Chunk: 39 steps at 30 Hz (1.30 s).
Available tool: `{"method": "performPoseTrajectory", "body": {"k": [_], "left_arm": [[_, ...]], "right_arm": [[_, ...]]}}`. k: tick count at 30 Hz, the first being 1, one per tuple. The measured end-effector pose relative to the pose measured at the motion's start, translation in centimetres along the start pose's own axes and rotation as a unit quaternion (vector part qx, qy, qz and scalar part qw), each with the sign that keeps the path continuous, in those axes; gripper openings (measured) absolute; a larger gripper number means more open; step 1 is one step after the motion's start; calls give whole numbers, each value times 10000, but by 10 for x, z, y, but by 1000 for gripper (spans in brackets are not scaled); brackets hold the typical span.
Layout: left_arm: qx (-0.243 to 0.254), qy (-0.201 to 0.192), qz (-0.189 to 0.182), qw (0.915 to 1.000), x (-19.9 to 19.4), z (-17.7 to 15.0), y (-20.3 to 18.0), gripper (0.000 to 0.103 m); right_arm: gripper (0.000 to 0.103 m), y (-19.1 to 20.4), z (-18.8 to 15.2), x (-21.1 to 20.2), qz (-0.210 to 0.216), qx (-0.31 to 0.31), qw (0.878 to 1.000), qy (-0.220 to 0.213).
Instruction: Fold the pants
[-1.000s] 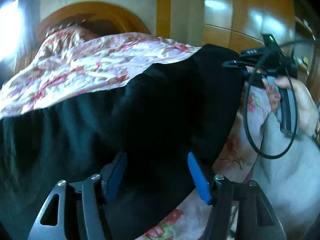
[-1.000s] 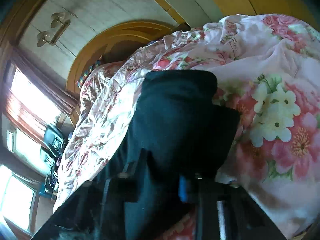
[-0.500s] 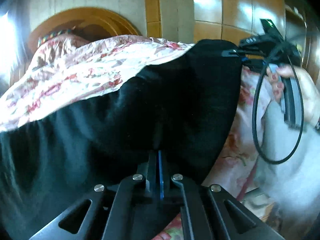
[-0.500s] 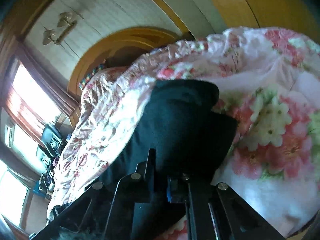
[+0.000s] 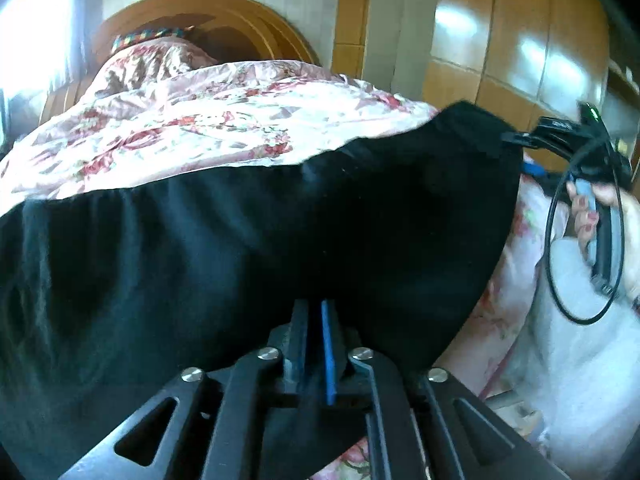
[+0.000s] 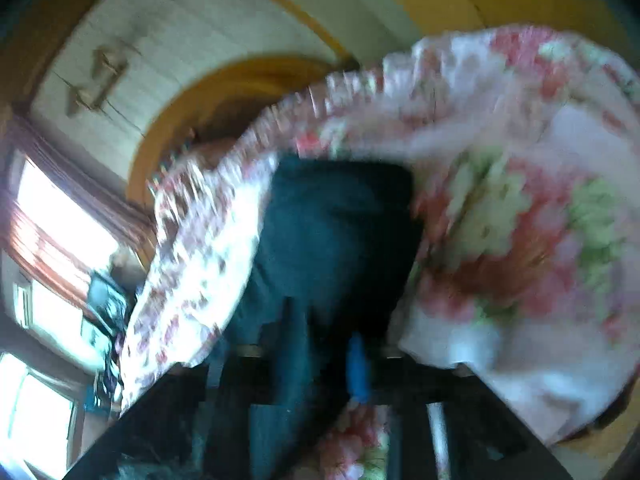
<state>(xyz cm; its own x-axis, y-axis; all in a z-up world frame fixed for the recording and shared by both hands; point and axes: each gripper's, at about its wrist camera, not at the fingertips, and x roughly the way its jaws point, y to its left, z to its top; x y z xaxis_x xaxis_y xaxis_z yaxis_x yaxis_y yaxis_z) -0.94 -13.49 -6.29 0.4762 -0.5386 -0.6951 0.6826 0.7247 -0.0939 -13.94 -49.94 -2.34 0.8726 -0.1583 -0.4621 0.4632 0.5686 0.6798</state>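
The black pants (image 5: 248,240) lie spread across a bed with a pink floral cover (image 5: 192,128). My left gripper (image 5: 314,312) is shut on the near edge of the pants. My right gripper (image 5: 516,148) shows at the right of the left wrist view, held by a hand and gripping the pants' far right corner. In the blurred right wrist view the pants (image 6: 332,240) run up from between the right gripper (image 6: 324,344), which is shut on the cloth.
A curved wooden headboard (image 5: 208,12) stands at the back, with a pillow (image 5: 156,60) in front of it. Wooden wardrobe doors (image 5: 520,48) are at the right. A bright window (image 6: 48,232) is to the left. A black cable (image 5: 580,240) loops below the right gripper.
My left gripper closed on the pants' edge from wide open a second ago. My right gripper also closed on the cloth. The right view is now blurred from motion.
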Motion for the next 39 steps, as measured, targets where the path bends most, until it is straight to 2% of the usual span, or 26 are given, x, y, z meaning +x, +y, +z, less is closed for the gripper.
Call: {"method": "performPoseTrajectory", "body": {"k": [2, 4, 6, 9, 11, 13, 14, 15, 18, 20, 22, 24, 27, 29, 31, 34, 37, 39], "left_arm": [[-253, -87, -30, 9996, -5, 3, 9, 17], [-502, -186, 11, 9986, -8, 9, 20, 19], [-768, -293, 79, 9966, -12, 17, 35, 26], [-1207, -343, 322, 9916, -14, 26, 66, 27], [-1482, -281, 537, 9871, -14, 28, 89, 27], [-1601, -231, 804, 9836, -13, 29, 108, 27], [-1613, -242, 930, 9822, -14, 29, 115, 27], [-1608, -246, 1077, 9808, -14, 30, 122, 27], [-1554, -208, 1504, 9761, -15, 39, 145, 27], [-1556, -171, 1612, 9744, -14, 40, 156, 27], [-1461, -13, 1679, 9749, -7, 40, 165, 27], [-1174, 148, 1888, 9749, 8, 42, 170, 27], [-784, 271, 2247, 9709, 34, 40, 177, 28], [-867, 208, 2244, 9704, 38, 40, 182, 28], [-939, 142, 2162, 9717, 34, 41, 184, 28], [-1004, 85, 2008, 9745, 22, 39, 189, 28], [-828, 44, 2212, 9717, 10, 37, 185, 28], [-783, 61, 2260, 9710, 2, 32, 181, 28]], "right_arm": [[61, -9, 3, -5, -133, 152, 9997, -139], [61, -19, 4, 5, -171, 395, 9990, 108], [61, -30, 5, 18, 57, 742, 9966, 351], [60, -29, 11, 29, 345, 640, 9968, 337], [59, -24, 12, 37, 374, 488, 9972, 434], [49, -16, 12, 48, 403, 289, 9975, 514], [29, -12, 12, 54, 442, 209, 9970, 596], [16, -8, 11, 58, 514, 153, 9965, 643], [15, 2, 11, 45, 570, -154, 9978, 298], [15, 5, 11, 33, 556, -285, 9980, 26], [14, 4, 15, 25, 510, -258, 9982, -158], [14, -5, 15, 26, 421, -72, 9990, -141], [14, -13, 13, 42, 119, 172, 9996, 182], [17, -10, 12, 48, -87, 69, 9995, 303], [24, -10, 13, 46, -169, 58, 9993, 338], [36, -13, 13, 31, -166, 215, 9996, 86], [40, -12, 13, 5, -461, 183, 9978, -437], [52, -4, 10, -12, -704, -74, 9943, -799]]}}
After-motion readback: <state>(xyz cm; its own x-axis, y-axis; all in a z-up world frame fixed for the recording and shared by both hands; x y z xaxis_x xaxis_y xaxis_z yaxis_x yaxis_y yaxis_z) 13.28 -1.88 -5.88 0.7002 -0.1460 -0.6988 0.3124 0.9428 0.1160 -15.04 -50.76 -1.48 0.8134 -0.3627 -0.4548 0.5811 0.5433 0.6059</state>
